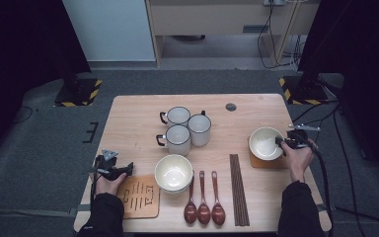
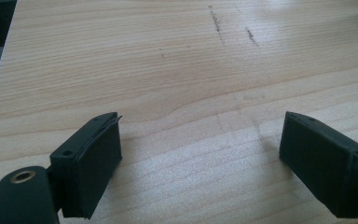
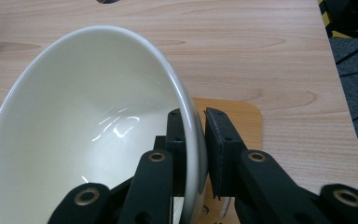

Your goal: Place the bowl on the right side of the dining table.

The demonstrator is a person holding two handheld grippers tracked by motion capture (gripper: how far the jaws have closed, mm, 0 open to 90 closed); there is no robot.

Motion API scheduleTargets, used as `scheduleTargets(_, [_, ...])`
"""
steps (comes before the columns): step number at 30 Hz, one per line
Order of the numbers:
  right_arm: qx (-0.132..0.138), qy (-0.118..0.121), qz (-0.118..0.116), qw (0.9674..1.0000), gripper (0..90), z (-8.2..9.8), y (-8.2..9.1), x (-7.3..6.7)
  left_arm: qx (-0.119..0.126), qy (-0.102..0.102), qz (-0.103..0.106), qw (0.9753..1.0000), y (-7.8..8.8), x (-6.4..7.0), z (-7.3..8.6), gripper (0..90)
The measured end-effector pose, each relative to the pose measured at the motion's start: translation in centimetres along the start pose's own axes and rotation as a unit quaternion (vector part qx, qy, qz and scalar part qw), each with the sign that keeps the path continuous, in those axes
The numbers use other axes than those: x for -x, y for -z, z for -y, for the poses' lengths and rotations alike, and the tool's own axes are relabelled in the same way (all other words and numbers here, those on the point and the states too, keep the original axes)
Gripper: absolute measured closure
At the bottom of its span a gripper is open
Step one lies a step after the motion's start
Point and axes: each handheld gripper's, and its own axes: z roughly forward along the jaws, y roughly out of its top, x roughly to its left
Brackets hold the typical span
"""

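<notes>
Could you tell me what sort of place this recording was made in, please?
Probably a lab or studio set up for recording: a light wooden table on grey carpet, black stands with yellow-and-black striped bases, loose black cables, and dark curtains either side.

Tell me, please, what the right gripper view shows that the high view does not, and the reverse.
Right gripper view: the right gripper close up, one jaw inside the bowl and one outside, pinching its rim.

High view: three mugs, another bowl, three spoons, chopsticks, a second mat and the open left gripper.

Both: that bowl, the mat under it, the table.
</notes>
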Motion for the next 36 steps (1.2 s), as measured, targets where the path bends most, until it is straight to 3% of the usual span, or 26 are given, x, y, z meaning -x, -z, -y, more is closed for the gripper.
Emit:
scheduleTargets(9, [0.009, 0.001, 0.011, 0.9999, 82.9, 0.2, -0.2, 0.7, 0.000, 0.000, 0.000, 1.0000, 0.0, 0.0, 0.0, 11.7])
scheduleTargets(25, [0.010, -0.003, 0.009, 0.9999, 82.2, 0.3, -0.2, 1.1, 0.000, 0.000, 0.000, 1.0000, 0.0, 0.0, 0.0, 11.7])
scheduleTargets(36, [0.045, 0.026, 0.001, 0.9986, 56.9, -0.6, 1.8, 0.1, -0.006, 0.003, -0.005, 1.0000, -0.1, 0.1, 0.0, 6.8])
